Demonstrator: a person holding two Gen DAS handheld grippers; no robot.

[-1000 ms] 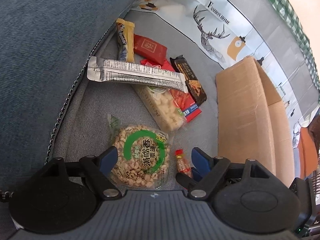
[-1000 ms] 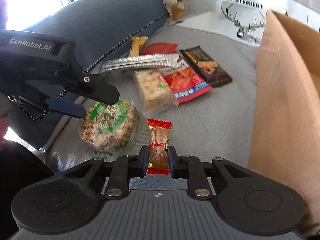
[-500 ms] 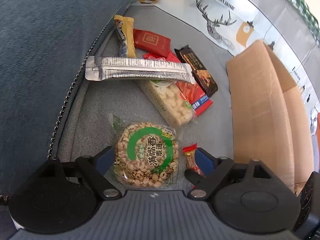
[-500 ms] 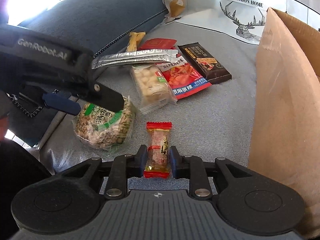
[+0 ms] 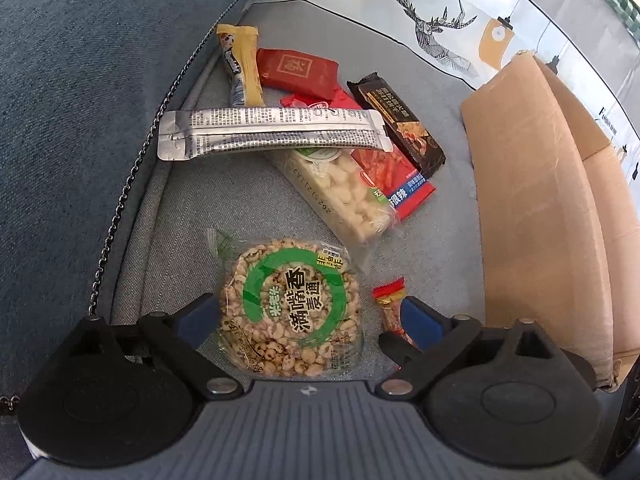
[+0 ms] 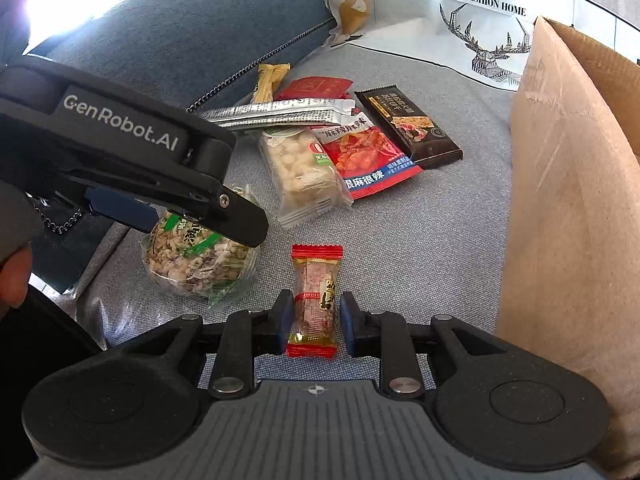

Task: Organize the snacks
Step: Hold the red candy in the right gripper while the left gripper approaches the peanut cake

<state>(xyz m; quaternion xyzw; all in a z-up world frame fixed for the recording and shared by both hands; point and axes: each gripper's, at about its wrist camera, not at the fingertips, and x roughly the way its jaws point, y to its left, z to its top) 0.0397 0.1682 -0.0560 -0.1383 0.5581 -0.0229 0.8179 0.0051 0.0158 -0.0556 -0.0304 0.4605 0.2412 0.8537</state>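
The left gripper (image 5: 306, 316) hung wide open over a round puffed-grain cake (image 5: 290, 306) in a clear wrapper with a green ring, its blue pads on either side of the pack and apart from it. The right gripper (image 6: 312, 316) stood narrowly open around a small red-ended candy (image 6: 315, 300), a slim gap showing between each pad and the wrapper; both snacks lay flat on the grey sofa seat (image 6: 420, 248) near its front edge, the candy just right of the cake. Farther back on the seat sat a loose pile: a long silver sachet (image 5: 272, 132) laid across a clear pack of pale nougat (image 5: 344, 196) and a red spicy-snack bag (image 5: 400, 176), with a dark brown bar (image 5: 400, 122) touching the bag's right side, a red pouch (image 5: 296, 70) and a yellow bar (image 5: 240, 66) behind them, near the seat's back-left corner. A blue cushion (image 5: 100, 80) with a chain trim lined the seat's left edge. An open cardboard box (image 6: 568, 184) stood along the right side of the seat, well apart from the pile. A white cloth (image 6: 460, 12) printed with a deer and "Fashion Home" covered the backrest.
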